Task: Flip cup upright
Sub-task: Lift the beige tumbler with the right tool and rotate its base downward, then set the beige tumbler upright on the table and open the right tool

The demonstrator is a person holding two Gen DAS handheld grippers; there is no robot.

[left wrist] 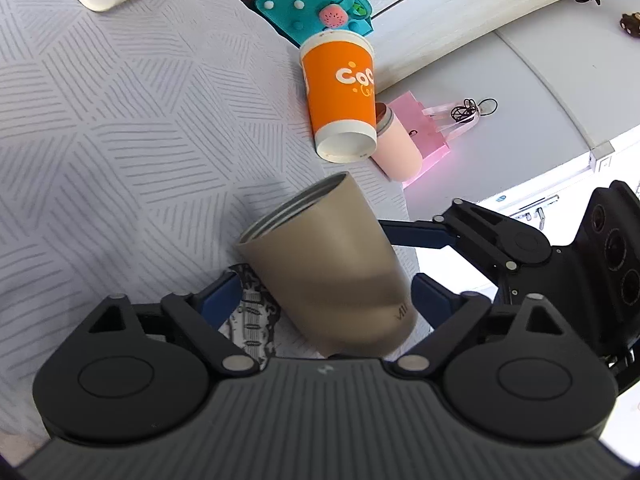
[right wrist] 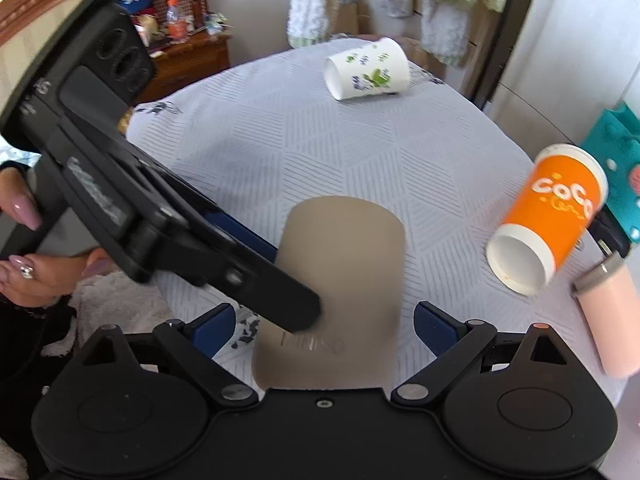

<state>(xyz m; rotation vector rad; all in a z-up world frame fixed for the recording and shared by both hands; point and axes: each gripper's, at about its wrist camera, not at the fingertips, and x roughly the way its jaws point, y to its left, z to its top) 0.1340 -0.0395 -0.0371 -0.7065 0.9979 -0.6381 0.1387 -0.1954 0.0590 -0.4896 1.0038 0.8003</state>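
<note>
I judged the flip to be in mid-course: the tan metal cup (left wrist: pixel 324 268) was off the desk (left wrist: pixel 120 120), tilted, its open mouth pointing up and away in the left wrist view, its base low between the fingers.

Nearest to me, the left hand-held gripper (left wrist: pixel 324 300) had its blue pads standing wide on either side of the cup's lower body. The left pad showed a clear gap; the right one sat just beside the wall, and I could not tell whether it touched. From the right wrist view, a black finger of that left hand-held gripper (right wrist: pixel 280 300) crossed the cup (right wrist: pixel 332 280) and seemed to press on its side. The right hand-held gripper (right wrist: pixel 324 320) was spread too, its pads apart from the cup on both sides, grasping nothing that I could see. What carried the cup I could not make out for certain.

The next move, as I reckoned it, called for swinging the base down and setting it flat on the desk before letting go.

Farther off lay an orange paper cup (left wrist: pixel 340 96) on its side, a pink tumbler (left wrist: pixel 398 148) just behind it, and a white flowered cup (right wrist: pixel 368 70) toppled at the far end.
</note>
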